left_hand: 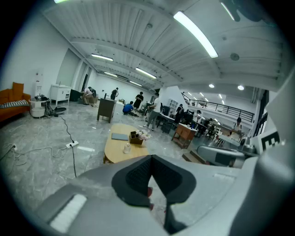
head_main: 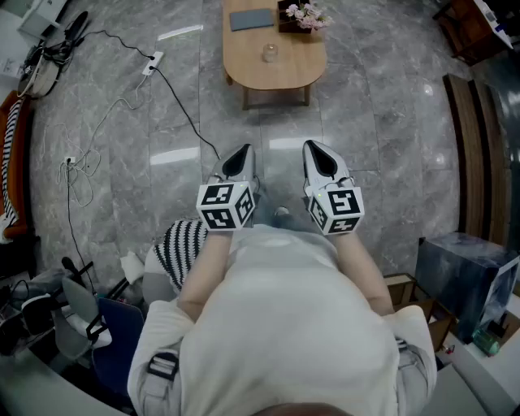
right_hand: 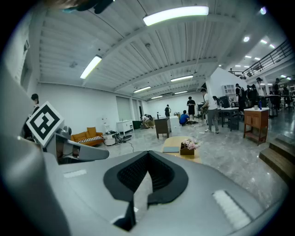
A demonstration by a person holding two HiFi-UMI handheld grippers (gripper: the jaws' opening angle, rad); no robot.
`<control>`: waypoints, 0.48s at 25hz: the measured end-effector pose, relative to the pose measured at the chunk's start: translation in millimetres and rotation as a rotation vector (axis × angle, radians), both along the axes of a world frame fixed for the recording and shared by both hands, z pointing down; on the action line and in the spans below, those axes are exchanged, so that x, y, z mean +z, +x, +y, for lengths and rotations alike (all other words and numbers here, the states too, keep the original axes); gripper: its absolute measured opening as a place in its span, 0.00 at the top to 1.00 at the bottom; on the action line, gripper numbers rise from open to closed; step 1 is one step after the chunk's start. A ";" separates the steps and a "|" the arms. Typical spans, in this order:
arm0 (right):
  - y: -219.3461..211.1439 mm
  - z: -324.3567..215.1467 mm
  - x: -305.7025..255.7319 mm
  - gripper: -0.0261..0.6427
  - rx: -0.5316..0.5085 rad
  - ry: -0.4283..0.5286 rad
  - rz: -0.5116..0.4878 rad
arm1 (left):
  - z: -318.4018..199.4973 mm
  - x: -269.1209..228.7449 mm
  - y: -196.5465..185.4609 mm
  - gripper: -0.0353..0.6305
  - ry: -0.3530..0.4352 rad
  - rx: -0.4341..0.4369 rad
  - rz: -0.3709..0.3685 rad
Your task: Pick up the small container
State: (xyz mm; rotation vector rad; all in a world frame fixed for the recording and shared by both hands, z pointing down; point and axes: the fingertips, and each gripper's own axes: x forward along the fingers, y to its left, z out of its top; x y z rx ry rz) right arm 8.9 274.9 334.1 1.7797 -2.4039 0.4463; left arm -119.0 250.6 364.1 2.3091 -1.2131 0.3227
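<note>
- Clearly, we stood at the opening step, the approach. Nothing was grasped, and the small container (head_main: 270, 53) sat on the oval wooden bench (head_main: 244, 69), far ahead of us across the marble floor (head_main: 374, 122).
- The container looked like a little clear jar, upright near the middle of the bench. A flat grey pad (head_main: 251, 19) lay beyond it to the left and a box of pink flowers (head_main: 302, 16) beyond it to the right. It touched neither.
- We held the left hand-held gripper (head_main: 237, 161) close in front of the body, its jaws closed tip to tip with nothing between them.
- The right hand-held gripper (head_main: 323, 157) sat just beside it and level with it, its jaws likewise pressed together and empty.
- Both pointed toward the bench and were well apart from it.
- We judged that the next move called for walking up to the bench's near edge. One hand-held gripper would then have to open its jaws and come down around the jar's sides before closing.
- A white power strip (head_main: 152, 62) and its cable lay on the floor to the far left, seemingly off our path.
</note>
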 end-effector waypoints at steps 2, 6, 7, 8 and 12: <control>-4.5 21.6 -6.3 0.96 -0.005 0.004 -0.002 | 22.0 -11.3 -6.1 0.94 0.011 0.007 0.014; -13.3 53.4 -10.7 0.96 -0.012 0.005 -0.008 | 56.4 -13.9 -19.5 0.94 0.015 -0.001 0.001; -15.7 58.2 -11.3 0.96 -0.019 0.008 -0.006 | 61.9 -12.6 -22.6 0.94 0.013 -0.012 0.001; -18.0 61.7 -12.2 0.96 -0.028 0.013 -0.001 | 66.0 -12.4 -25.3 0.94 0.013 -0.026 0.005; -22.6 70.6 -17.3 0.96 -0.059 0.034 0.015 | 77.2 -16.5 -28.4 0.94 0.034 -0.059 0.018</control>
